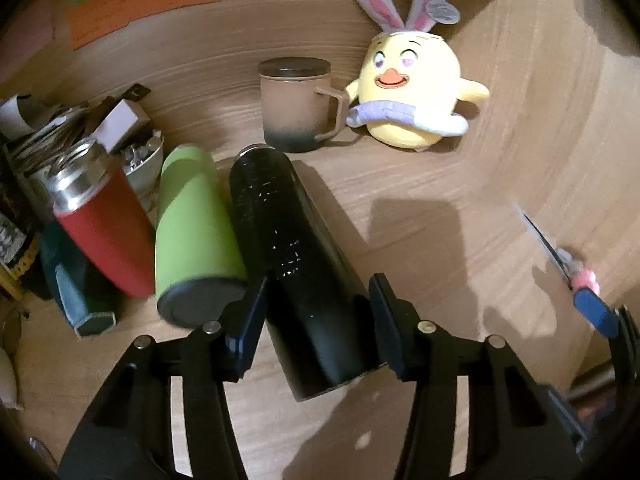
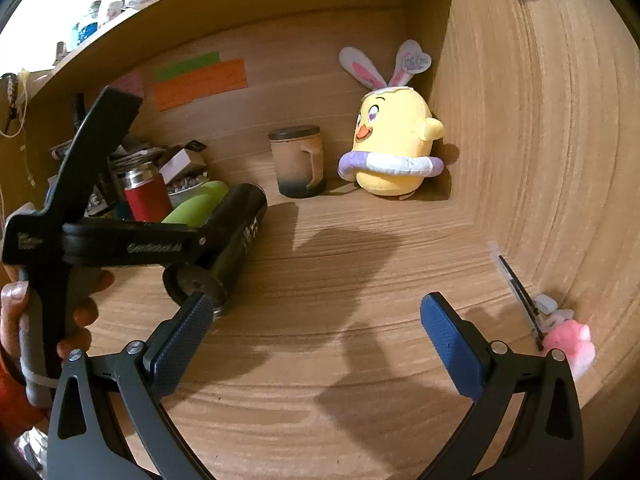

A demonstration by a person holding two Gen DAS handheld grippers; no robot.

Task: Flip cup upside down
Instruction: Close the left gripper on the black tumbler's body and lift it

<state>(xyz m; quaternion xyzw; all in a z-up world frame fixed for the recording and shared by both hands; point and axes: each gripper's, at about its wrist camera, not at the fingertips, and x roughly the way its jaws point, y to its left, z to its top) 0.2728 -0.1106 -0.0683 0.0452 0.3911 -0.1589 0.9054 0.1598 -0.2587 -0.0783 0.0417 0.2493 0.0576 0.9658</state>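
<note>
This looks like a home desk or shelf nook, boxed in by wooden walls (image 2: 540, 140) with a shelf overhead. A yellow chick plush (image 2: 390, 148) sits in the far right corner, coloured sticky notes (image 2: 198, 80) cling to the back wall, and household clutter (image 1: 60, 136) crowds the left edge.

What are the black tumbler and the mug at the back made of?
Black tumbler: likely powder-coated metal; matte skin with pale chips. Mug: probably matte-glazed ceramic; tan-to-dark fade, thick squared handle, dark lid of unclear material. Left gripper straddles the tumbler.
</note>
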